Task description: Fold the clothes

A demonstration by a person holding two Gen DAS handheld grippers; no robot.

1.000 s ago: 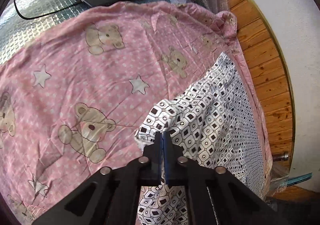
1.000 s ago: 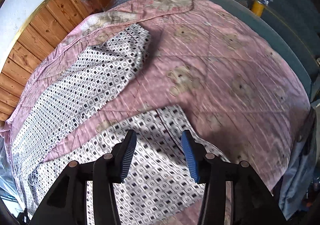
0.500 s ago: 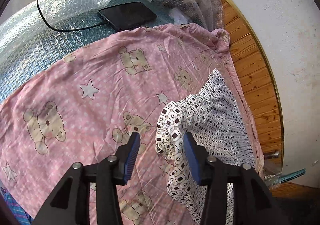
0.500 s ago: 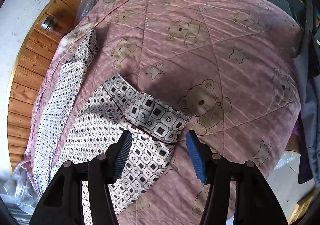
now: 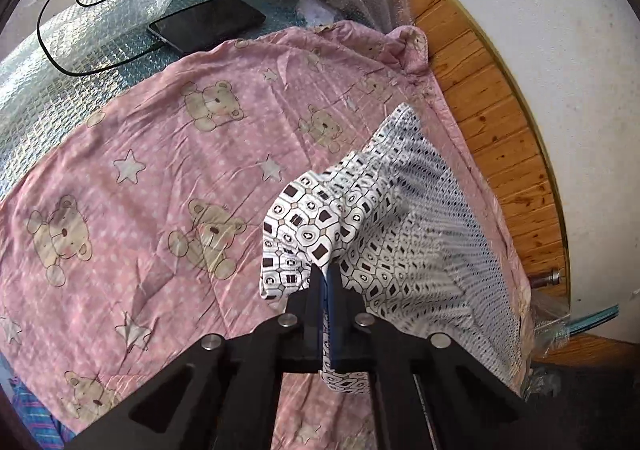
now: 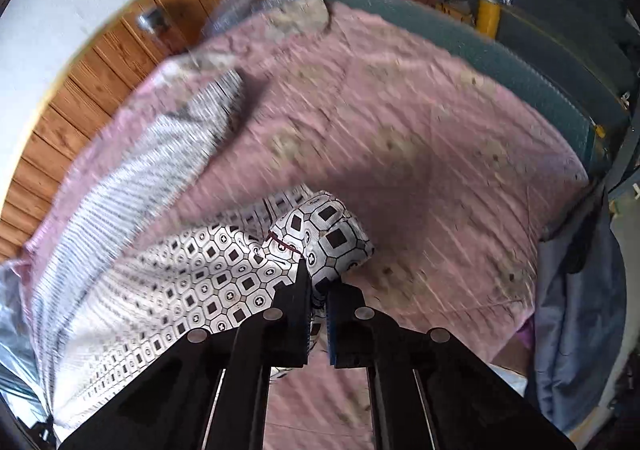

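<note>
**Both tools pinching the patterned garment over the pink quilt**

We are holding a thin white garment printed with black squares and octagons (image 5: 400,218), lying along the right side of the left wrist view and the lower left of the right wrist view, spread over a pink quilted bedcover with teddy bears and stars (image 5: 160,170). Our left tool (image 5: 329,278) is pressed together on a bunched corner of the cloth at lower centre, and our right tool (image 6: 316,282) is likewise clamped on a puffed fold near a thin dark red seam line.

We are judging the fabric to be light, soft and limp: it is draping and puckering straight from the pinch, so it will sag between the two grips and will not keep a crease unaided. It looks slightly smooth, so a shallow bite could slip. We are thinking hems, corners and the piped seam are the better places to hold, since doubled cloth gives more to grip.

Much is escaping us. The right wrist view is smeared by motion, blurring the bears and the far end of the garment. We cannot tell what kind of garment it is, nor how many layers each tool is catching. Its near edge is hidden behind the black tool frames, and a dark flat device with a black cable (image 5: 206,21) is lying on bubble wrap at upper left.
</note>
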